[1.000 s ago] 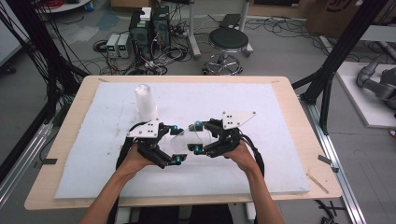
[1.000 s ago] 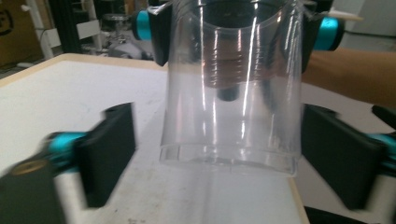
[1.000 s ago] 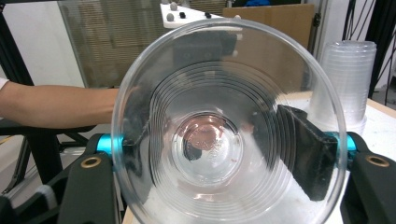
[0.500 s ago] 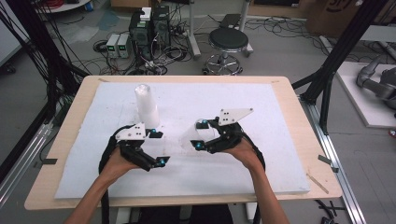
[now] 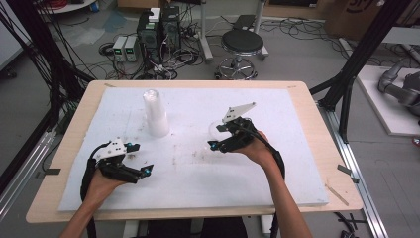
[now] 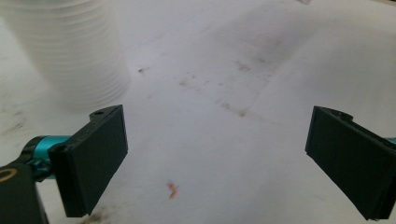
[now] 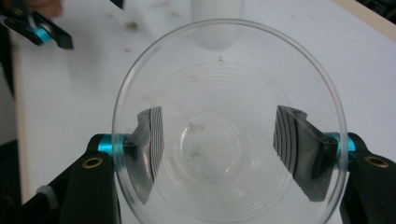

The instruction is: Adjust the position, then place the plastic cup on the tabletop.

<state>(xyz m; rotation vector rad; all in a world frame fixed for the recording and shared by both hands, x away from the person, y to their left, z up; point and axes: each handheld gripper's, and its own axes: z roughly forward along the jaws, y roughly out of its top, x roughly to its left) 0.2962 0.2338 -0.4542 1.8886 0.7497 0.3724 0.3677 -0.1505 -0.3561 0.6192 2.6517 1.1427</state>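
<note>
1 clear cup (image 7: 229, 126) sits pinched in the right gripper (image 5: 218, 135), fingers (image 7: 292, 140) clamped on its wall from outside, mouth facing the gripper's cam, held above the counter (image 5: 297, 148). Cup stack (image 5: 155, 113) stands upright well to its left. Left gripper (image 5: 139, 158) is nearer the stack, w/ fingers (image 6: 91, 156) spread & empty, low by the counter's near edge.

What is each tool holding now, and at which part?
The right tool grips a clear plastic cup across its lower body, from outside. The left tool stands open and holds nothing.
</note>
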